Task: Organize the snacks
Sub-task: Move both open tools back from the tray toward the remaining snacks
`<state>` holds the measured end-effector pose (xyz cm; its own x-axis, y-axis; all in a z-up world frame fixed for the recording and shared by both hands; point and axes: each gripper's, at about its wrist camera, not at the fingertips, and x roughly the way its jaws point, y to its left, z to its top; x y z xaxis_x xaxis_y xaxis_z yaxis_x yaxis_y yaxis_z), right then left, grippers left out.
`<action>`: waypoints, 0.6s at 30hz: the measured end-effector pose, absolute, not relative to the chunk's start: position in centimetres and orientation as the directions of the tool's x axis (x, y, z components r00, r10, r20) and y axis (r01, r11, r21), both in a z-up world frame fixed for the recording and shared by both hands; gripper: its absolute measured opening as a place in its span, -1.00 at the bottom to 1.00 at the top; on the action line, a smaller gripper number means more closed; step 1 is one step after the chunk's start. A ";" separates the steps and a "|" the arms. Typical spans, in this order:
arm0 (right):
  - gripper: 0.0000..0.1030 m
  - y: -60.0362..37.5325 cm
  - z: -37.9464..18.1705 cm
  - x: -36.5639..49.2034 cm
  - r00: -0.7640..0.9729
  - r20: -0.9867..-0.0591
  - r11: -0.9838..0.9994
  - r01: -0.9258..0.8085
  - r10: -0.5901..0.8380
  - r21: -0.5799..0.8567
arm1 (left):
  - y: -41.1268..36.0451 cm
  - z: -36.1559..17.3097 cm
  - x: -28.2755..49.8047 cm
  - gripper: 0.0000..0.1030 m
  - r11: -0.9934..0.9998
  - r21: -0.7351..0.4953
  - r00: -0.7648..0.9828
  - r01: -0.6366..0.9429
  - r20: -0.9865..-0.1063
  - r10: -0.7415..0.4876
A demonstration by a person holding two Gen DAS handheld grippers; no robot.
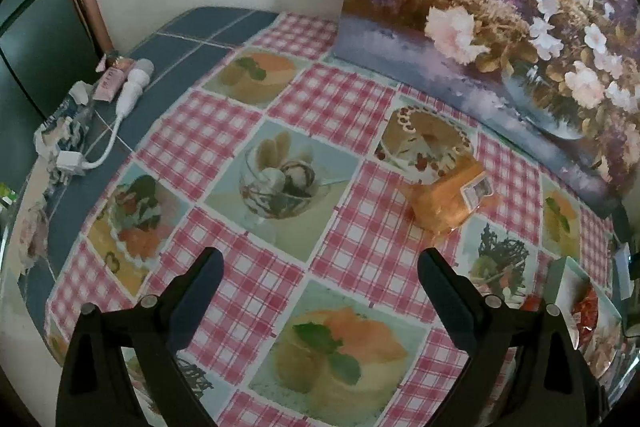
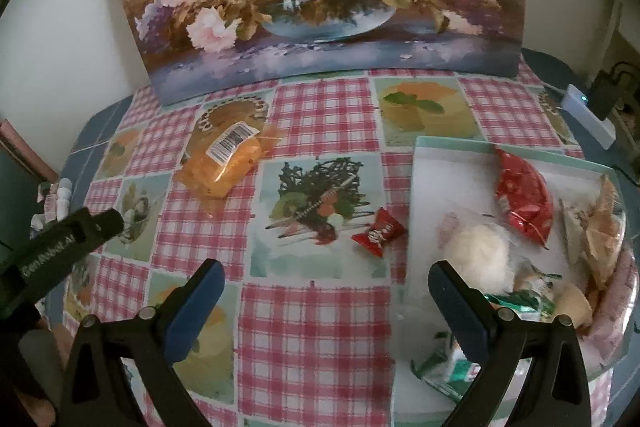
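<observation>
Both my grippers, left (image 1: 320,267) and right (image 2: 326,281), hang spread and empty above the tablecloth (image 2: 312,327), since the orange snack bag (image 2: 224,163) and small red wrapper (image 2: 378,233) lie outside the tray (image 2: 424,195).

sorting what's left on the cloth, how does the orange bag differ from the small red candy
The orange bag is see-through with a white barcode label; the red candy is opaque with white lettering. The bag is much larger. The bag lies far from the tray; the candy lies just beside it. Both rest on the tablecloth, outside the tray.
</observation>
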<state>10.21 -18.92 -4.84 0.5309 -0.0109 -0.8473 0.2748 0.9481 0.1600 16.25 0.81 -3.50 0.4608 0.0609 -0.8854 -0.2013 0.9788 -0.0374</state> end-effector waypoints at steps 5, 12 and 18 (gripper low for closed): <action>1.00 -18.4 -4.7 11.3 0.549 -0.836 0.955 0.254 -0.013 0.152 | 0.6 -3.7 17.2 0.89 0.978 -0.052 0.461 -0.203 -0.886 0.049; 1.00 -19.4 -4.8 12.7 0.567 -0.823 0.950 0.274 -0.033 0.151 | 1.1 -4.3 19.1 0.89 0.968 -0.078 0.468 -0.237 -0.882 0.044; 0.94 -21.1 -5.1 13.6 0.587 -0.806 0.932 0.329 -0.076 0.152 | 0.7 -5.6 20.4 0.89 0.967 -0.097 0.454 -0.237 -0.891 0.023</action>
<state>13.57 -21.11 -5.12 0.5870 -0.0758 -0.8061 0.3291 0.9320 0.1520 20.38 0.68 -5.63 0.4544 0.0226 -0.8905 -0.2374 0.9666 -0.0966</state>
